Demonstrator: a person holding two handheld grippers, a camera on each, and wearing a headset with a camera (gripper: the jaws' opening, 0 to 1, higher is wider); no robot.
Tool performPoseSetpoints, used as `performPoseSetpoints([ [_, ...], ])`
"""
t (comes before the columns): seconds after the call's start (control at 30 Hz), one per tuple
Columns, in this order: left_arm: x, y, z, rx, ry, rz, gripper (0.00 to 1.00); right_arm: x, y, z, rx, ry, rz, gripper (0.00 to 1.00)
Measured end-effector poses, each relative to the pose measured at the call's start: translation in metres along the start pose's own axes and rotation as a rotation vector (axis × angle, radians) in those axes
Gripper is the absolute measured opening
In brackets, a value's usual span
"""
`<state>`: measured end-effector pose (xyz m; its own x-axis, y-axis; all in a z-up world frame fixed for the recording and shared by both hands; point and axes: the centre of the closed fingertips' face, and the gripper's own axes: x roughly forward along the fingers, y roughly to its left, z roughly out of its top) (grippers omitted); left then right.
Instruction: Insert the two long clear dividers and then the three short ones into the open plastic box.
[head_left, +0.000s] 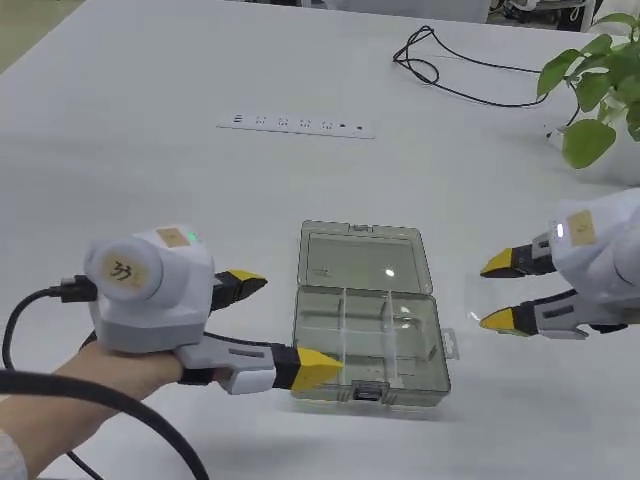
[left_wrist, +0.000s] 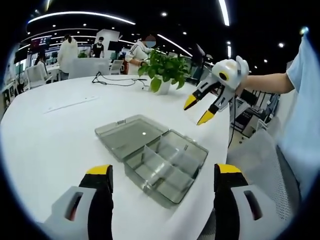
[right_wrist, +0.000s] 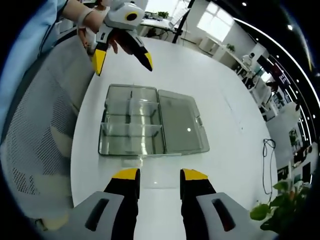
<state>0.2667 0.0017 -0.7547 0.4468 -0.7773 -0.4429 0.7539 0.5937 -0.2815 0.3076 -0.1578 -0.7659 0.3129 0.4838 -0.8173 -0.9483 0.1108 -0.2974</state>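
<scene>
Here the open plastic box (head_left: 362, 262) lies on the white table (head_left: 150, 180) between the two grippers, with clear dividers (head_left: 343, 315) standing in its tray. The left gripper (head_left: 285, 325) hovers just beside its left front corner, jaws wide apart and empty. The right gripper (head_left: 497, 292) hangs near its right side, jaws parted and empty.

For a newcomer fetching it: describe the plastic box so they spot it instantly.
On the white table, look near the front edge, between the left gripper and right gripper. The plastic box lies there, lid flat open. Unlike the white power strip behind, it is smoky, see-through and compartmented.
</scene>
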Motion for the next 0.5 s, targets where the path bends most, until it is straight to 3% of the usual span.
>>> performPoseSetpoints([
  [0.13,0.005,0.000,0.013,-0.109,-0.046,-0.022,0.78,0.002,-0.001,0.021,-0.029,-0.032,-0.033,0.32],
  [0.2,0.008,0.001,0.016,-0.131,-0.043,-0.027,0.72,0.005,-0.003,0.026,-0.044,-0.037,-0.037,0.32],
  [0.23,0.010,-0.001,0.018,-0.180,-0.041,-0.039,0.70,0.005,-0.002,0.034,-0.059,-0.050,-0.047,0.32],
  [0.4,0.019,-0.005,0.031,-0.288,-0.070,-0.081,0.61,0.007,0.003,0.069,-0.117,-0.086,-0.089,0.32],
  [0.5,0.024,-0.009,0.034,-0.317,-0.064,-0.101,0.56,0.008,0.006,0.084,-0.150,-0.103,-0.105,0.32],
])
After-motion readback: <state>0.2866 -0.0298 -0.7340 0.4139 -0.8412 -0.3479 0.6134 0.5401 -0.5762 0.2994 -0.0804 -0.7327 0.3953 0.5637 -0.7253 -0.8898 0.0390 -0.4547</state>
